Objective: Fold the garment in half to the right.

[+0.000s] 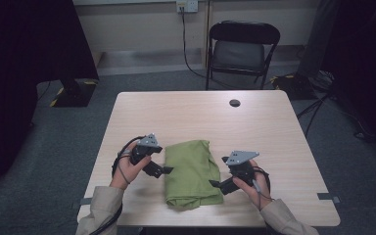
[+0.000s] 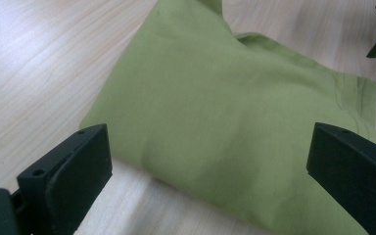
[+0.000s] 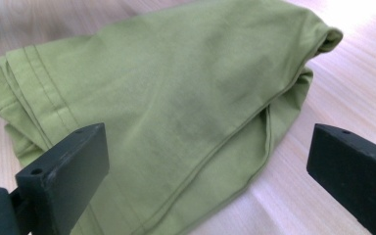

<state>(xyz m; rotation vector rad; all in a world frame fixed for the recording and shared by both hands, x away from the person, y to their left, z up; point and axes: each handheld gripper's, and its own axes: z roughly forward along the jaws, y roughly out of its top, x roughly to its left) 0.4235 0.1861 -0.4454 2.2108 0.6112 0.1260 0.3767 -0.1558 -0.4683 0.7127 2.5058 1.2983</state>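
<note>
Our left gripper (image 1: 165, 171) and right gripper (image 1: 216, 184) both jaws wide, nothing held, flanking folded green cloth (image 1: 191, 172) on table (image 1: 254, 132).

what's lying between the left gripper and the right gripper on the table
The folded green cloth lies between the left gripper and the right gripper on the light wooden table, seen in the high view; both stand open beside it.
</note>
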